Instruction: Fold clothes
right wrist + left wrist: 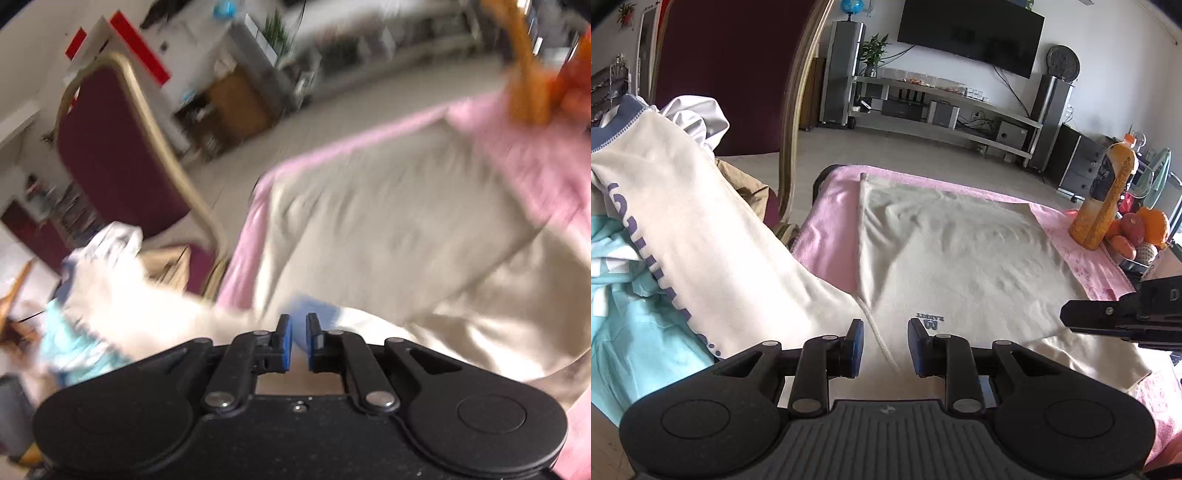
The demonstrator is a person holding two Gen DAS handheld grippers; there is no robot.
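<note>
A cream sweatshirt point(960, 251) lies spread flat on a pink towel point(827, 229) that covers the table. One sleeve point(701, 221), with purple lettering and a blue-grey cuff, stretches off to the left over a heap of clothes. My left gripper point(886, 347) stands open just above the near edge of the sweatshirt, with a white cord running between its fingers. My right gripper point(1067, 317) enters from the right edge of that view. In the blurred right wrist view the right gripper point(300, 341) shows a narrow gap with nothing in it, above the cream sweatshirt point(388, 221).
A light blue garment point(628, 332) lies in the heap at the left. An orange juice bottle point(1108, 195) and a bowl of fruit point(1141, 232) stand at the table's far right corner. A maroon chair point(738, 74) stands behind the heap.
</note>
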